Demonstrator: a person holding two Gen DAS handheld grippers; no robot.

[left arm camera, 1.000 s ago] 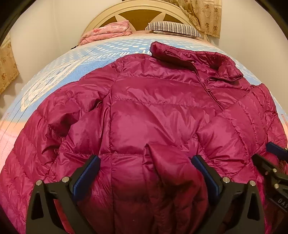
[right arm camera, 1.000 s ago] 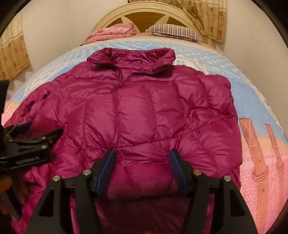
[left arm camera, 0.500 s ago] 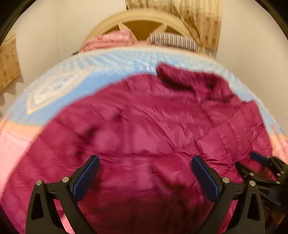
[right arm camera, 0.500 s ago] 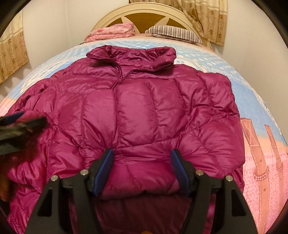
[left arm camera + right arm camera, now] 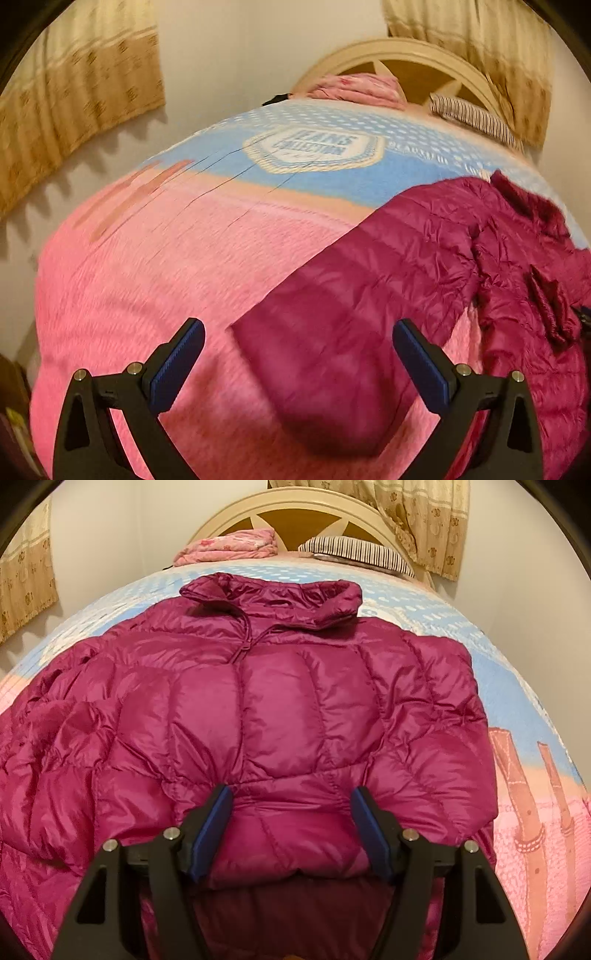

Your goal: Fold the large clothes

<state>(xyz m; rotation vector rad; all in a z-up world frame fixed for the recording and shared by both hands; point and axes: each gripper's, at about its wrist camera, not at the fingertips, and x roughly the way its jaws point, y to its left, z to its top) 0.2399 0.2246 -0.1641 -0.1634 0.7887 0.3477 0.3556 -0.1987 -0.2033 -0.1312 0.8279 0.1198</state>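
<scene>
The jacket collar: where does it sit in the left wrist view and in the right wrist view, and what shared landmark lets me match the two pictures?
Left wrist: the collar is at the right edge, above the spread sleeve, blurred.
Right wrist: the collar is at top centre, above the jacket body.
Shared landmark: the striped pillow at the headboard, beyond the collar in both views.

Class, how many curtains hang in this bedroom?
2: one curtain on the left wall, another curtain behind the headboard, at its right. Others may be out of view.
</scene>
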